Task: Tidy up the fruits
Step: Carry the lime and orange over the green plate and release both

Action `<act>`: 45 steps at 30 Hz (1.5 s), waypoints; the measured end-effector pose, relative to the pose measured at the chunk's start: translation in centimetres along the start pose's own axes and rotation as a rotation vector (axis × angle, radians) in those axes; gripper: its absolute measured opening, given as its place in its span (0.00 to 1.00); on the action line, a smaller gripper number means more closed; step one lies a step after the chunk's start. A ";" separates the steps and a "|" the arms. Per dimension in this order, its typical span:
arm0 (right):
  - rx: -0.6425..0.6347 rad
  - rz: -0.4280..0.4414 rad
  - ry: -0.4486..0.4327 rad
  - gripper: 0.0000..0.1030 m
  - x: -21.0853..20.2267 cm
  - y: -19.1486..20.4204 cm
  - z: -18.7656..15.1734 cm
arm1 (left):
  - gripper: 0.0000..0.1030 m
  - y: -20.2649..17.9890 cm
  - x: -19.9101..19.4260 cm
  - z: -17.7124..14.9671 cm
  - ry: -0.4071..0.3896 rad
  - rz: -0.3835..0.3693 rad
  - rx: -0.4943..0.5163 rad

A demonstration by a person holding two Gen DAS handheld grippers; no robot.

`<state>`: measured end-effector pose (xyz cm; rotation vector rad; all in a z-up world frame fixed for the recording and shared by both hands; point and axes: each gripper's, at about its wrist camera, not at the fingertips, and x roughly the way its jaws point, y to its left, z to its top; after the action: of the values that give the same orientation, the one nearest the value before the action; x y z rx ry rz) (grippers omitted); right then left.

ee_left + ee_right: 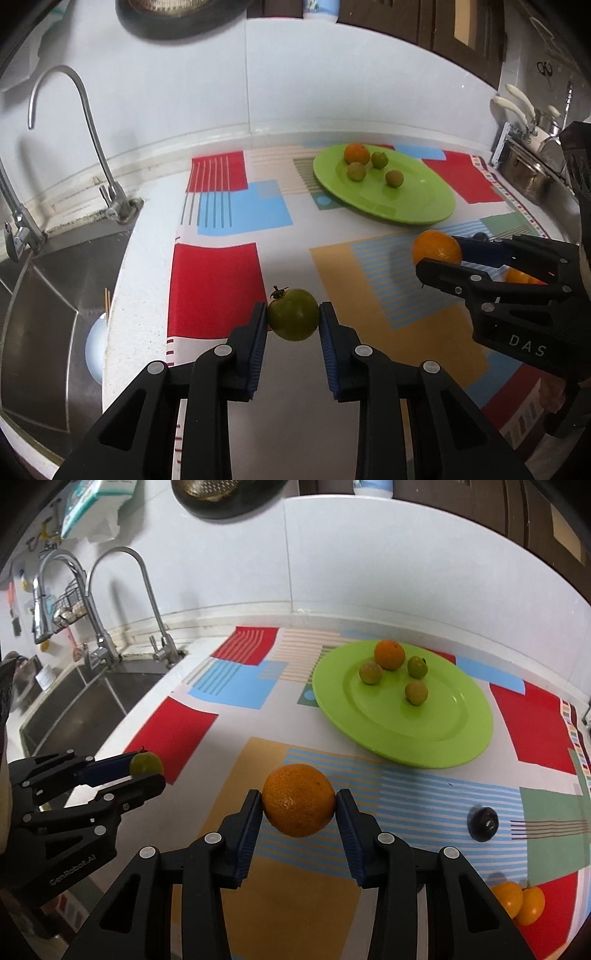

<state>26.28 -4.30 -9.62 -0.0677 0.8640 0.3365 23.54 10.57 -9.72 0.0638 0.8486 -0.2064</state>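
My left gripper (293, 317) is shut on a small green fruit (293, 314) with a dark stem, held above the patterned cloth; the right wrist view shows this left gripper (147, 771) and its green fruit (146, 763) at the left. My right gripper (299, 805) is shut on an orange (299, 799), also lifted off the cloth; in the left wrist view that right gripper (439, 258) and its orange (436, 247) sit at the right. Farther back, a green plate (454, 734) carries one orange (389, 654) and three small green fruits (416, 692).
Two more oranges (521, 902) lie on the cloth at the near right, and a dark round fruit (482, 823) rests beside them. A steel sink (40, 314) with taps (110, 199) lies left of the counter. A knife rack (524, 147) stands at the far right.
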 end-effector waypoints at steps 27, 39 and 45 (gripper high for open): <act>0.048 -0.063 -0.143 0.41 -8.1 -3.6 -0.4 | 0.27 -6.2 -5.4 3.0 -0.181 -0.071 0.092; 0.042 -0.107 -0.219 0.41 -10.1 -6.8 2.2 | 0.27 -8.8 -4.7 7.5 -0.232 -0.107 0.127; 0.039 -0.107 -0.233 0.41 -10.1 -8.5 4.0 | 0.27 -9.9 -4.0 9.6 -0.244 -0.106 0.140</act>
<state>25.87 -14.19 -0.04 -0.0368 0.6329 0.2220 26.00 0.20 -0.08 0.1224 0.5941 -0.3661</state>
